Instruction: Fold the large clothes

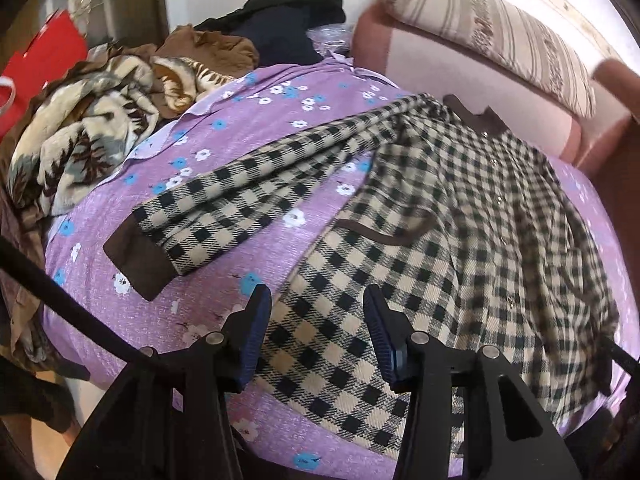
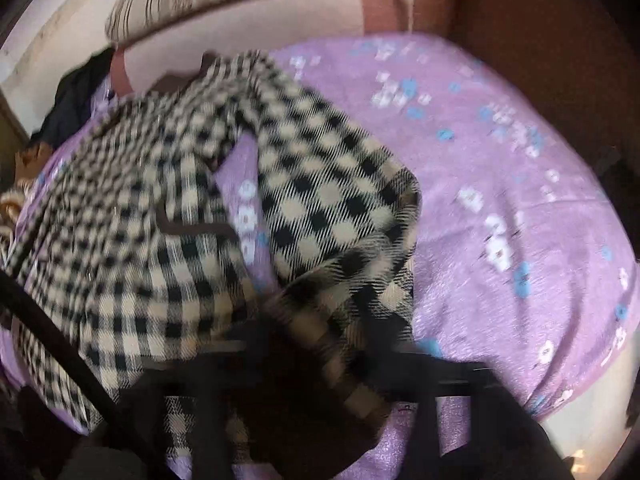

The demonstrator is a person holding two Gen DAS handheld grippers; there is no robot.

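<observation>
A: The left claw (image 1: 318,312) hangs open over the hem of the beige-and-black checked woollen jacket (image 1: 460,216) lying on the purple flowered bed (image 1: 248,120).

B: The right claw (image 2: 320,364) grips its sleeve; the body lies leftward.

one checked shirt (image 1: 460,208), one purple floral bedspread (image 1: 248,128), one striped pillow (image 1: 500,36), one red bag (image 1: 48,60)

Home bedroom: bed with purple floral sheet (image 1: 248,120), striped pillow (image 1: 492,36), heaped clothes (image 1: 92,120)
</observation>
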